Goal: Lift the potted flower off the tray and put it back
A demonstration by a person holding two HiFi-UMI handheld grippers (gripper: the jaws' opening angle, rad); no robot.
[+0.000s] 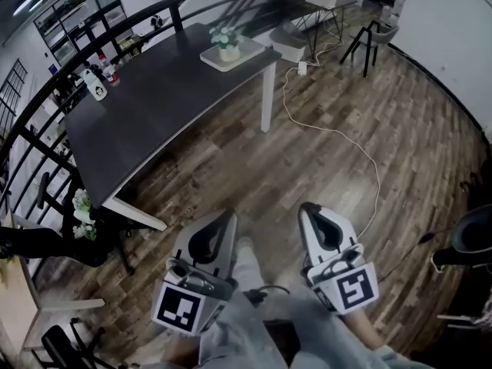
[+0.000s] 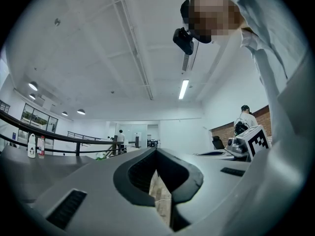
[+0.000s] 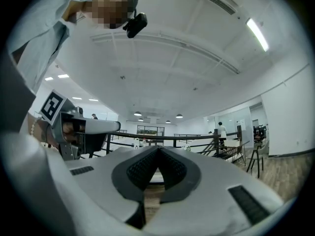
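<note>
1. Standing upright on the tray (image 1: 244, 54), the potted flower (image 1: 226, 43) occupies the far right corner of the surface (image 1: 154, 106) as the head view shows it; lifting has not begun.
2. The tray holds the pot and nothing else that can be made out. The pot holds white blooms over green leaves.
3. The left hand-held gripper (image 1: 228, 215) is closed, its jaw tips meeting, with nothing between them. Only floor shows through the gap behind the tips.
4. The right hand-held gripper (image 1: 309, 207) is likewise fully closed and empty.
5. Both are carried low over the wooden floor (image 1: 254, 167), side by side, pointing level toward the surface and well apart from it.
6. Governing relation: the pot lies straight ahead of both, far off, with open floor and the surface's near right corner between. It sits almost in line with the left hand-held gripper and to the left of the right one. On that reading the left is marginally nearer, though the difference is slight.
7. Judgement: an approach is needed first, and the jaws must open before any grasp. The pot's axis is vertical, so a level, side-on grip would suit.
8. Two bottles (image 1: 94, 85) stand at the surface's far left edge, clear of the tray. A white cable (image 1: 346, 141) trails across the floor to the right, a possible trip hazard.
</note>
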